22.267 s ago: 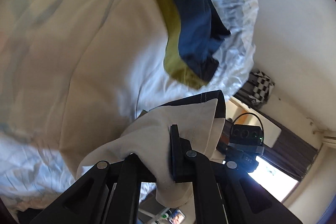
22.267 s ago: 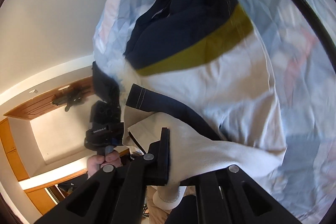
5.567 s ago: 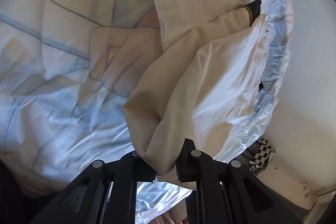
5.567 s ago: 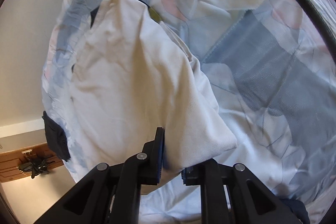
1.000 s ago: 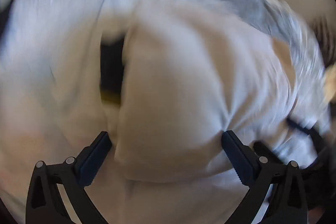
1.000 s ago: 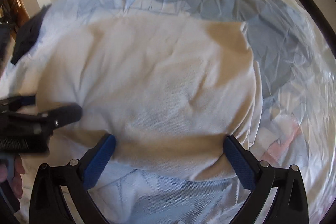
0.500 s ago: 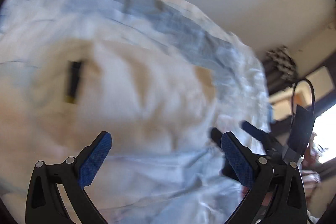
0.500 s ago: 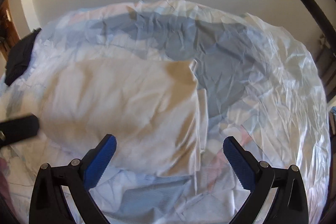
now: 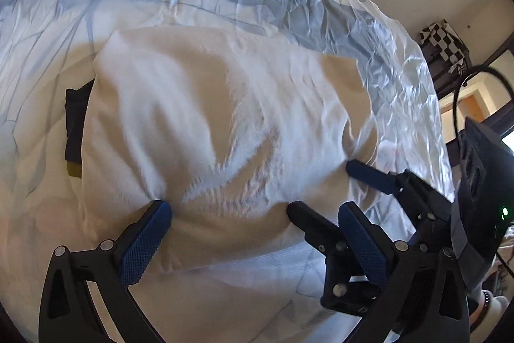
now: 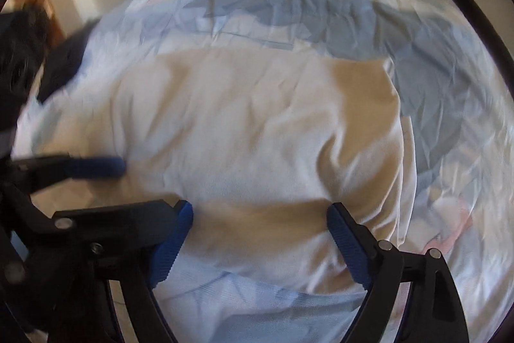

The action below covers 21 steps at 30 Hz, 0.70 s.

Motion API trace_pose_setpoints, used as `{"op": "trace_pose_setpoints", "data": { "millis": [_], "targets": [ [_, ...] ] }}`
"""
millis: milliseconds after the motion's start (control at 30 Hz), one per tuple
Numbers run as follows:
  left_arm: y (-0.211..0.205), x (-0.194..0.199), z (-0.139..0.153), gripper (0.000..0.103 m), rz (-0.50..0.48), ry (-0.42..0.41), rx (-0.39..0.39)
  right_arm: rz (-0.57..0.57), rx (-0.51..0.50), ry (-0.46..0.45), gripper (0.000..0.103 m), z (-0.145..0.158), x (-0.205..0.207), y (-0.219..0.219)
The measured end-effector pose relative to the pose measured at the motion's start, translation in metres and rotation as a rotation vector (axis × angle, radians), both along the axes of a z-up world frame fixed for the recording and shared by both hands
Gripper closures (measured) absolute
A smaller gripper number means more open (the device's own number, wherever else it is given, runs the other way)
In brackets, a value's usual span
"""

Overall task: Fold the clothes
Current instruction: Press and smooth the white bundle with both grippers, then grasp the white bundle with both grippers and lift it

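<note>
Crumpled pale-blue patterned bedsheet (image 9: 369, 21) covers the bed, serving as the folding area. Cream garment (image 9: 208, 124) lies folded flat mid-bed, a dark navy and yellow edge (image 9: 73, 130) poking out at 9 o'clock, likely the hem or cuff tucked under. Both tools sit at the near edge, 6 o'clock, probably to grab it for another fold. Left gripper (image 9: 253, 221) is spread wide, blue pads touching the cloth edge, nothing pinched. Right gripper (image 10: 260, 224) is also wide, jaws just been closing a bit, cloth edge between them but not clamped; it also shows at 4 o'clock in the left view.
</note>
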State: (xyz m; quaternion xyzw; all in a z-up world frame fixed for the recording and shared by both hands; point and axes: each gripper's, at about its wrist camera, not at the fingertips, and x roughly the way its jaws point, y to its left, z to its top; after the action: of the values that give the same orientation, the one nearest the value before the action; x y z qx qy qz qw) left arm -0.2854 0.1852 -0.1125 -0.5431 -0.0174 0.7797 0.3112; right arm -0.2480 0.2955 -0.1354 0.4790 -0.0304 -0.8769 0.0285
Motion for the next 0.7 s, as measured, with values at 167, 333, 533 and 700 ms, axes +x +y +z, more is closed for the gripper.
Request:
{"op": "trace_pose_setpoints", "data": {
  "millis": [167, 333, 533, 700],
  "targets": [
    [-0.002, -0.003, -0.004, 0.001, 0.007, -0.012, 0.019, -0.006, -0.015, 0.010, 0.014, -0.001, 0.004, 0.005],
    [-0.008, -0.003, 0.002, 0.001, 0.013, -0.035, 0.032, -0.006, 0.019, -0.004, 0.014, 0.006, 0.006, 0.004],
    [-0.047, 0.014, 0.038, 0.001, 0.188, -0.045, 0.062, -0.173, 0.036, 0.062, 0.000, 0.049, 0.048, 0.033],
    [-0.082, 0.029, 0.024, 0.001, 0.317, -0.248, 0.332, -0.349, -0.254, 0.077, 0.000, 0.047, 0.096, 0.060]
  ]
}}
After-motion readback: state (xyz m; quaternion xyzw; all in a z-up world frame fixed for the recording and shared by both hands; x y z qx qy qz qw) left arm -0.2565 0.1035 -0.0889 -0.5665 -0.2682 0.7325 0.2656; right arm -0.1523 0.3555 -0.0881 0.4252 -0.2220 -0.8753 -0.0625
